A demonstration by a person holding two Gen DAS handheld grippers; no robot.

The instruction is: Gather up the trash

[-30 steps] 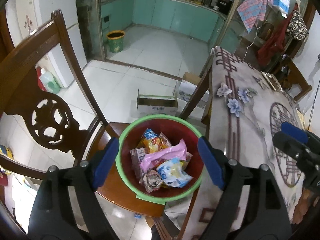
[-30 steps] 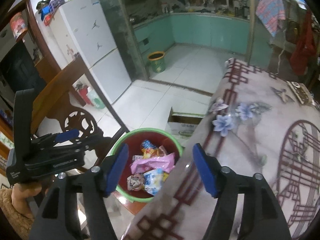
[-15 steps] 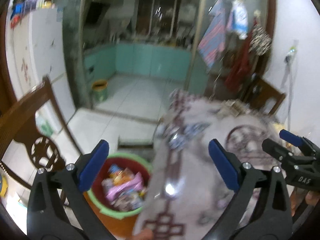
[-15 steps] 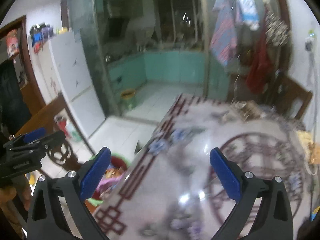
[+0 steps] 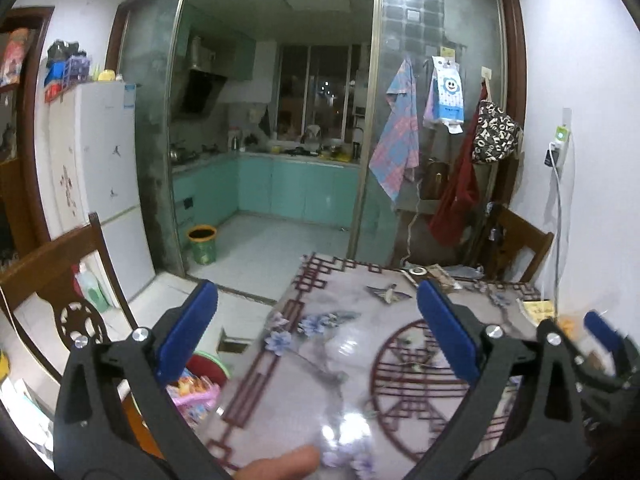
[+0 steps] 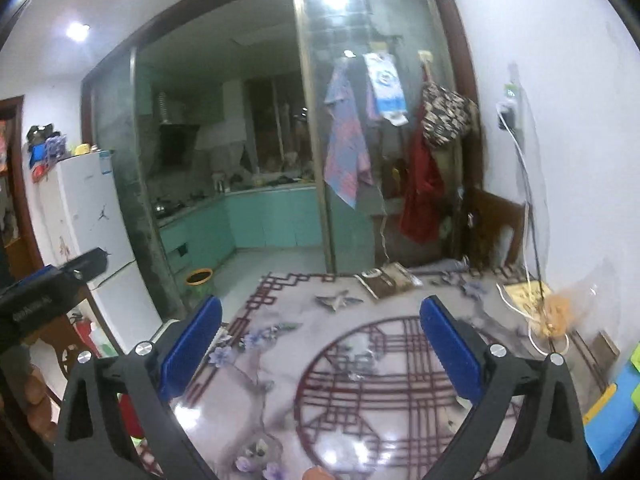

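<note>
Left wrist view, read left to right. Wooden chair [image 5: 68,276] with a carved back stands off the left finger. Below and just inside that finger sits the red basin [image 5: 208,372] with a green rim, partly hidden by the finger and the table edge; the trash wrappers [image 5: 194,394] lie inside it, pink and yellow visible. Left gripper [image 5: 316,332]: released, blue pads spread wide, nothing between them but the table top beyond. Patterned tablecloth [image 5: 360,360] fills the gap between the fingers and runs ahead; picture is blurred here. A fingertip [image 5: 280,462] shows at the bottom edge, under the gap. Off the right finger, the right gripper's blue tip is seen, close beside.

Right wrist view, same order. Far left of the left finger: the other gripper's dark body, held by a hand [image 6: 36,400]. White fridge [image 6: 88,232] behind it. A sliver of red shows under the left finger; cannot confirm it is the basin. Right gripper [image 6: 320,336]: also released, pads wide apart, empty, over the tablecloth. Ahead and right of the right finger: clear bag with orange contents [image 6: 560,312], beside a white cable [image 6: 536,332].
</note>
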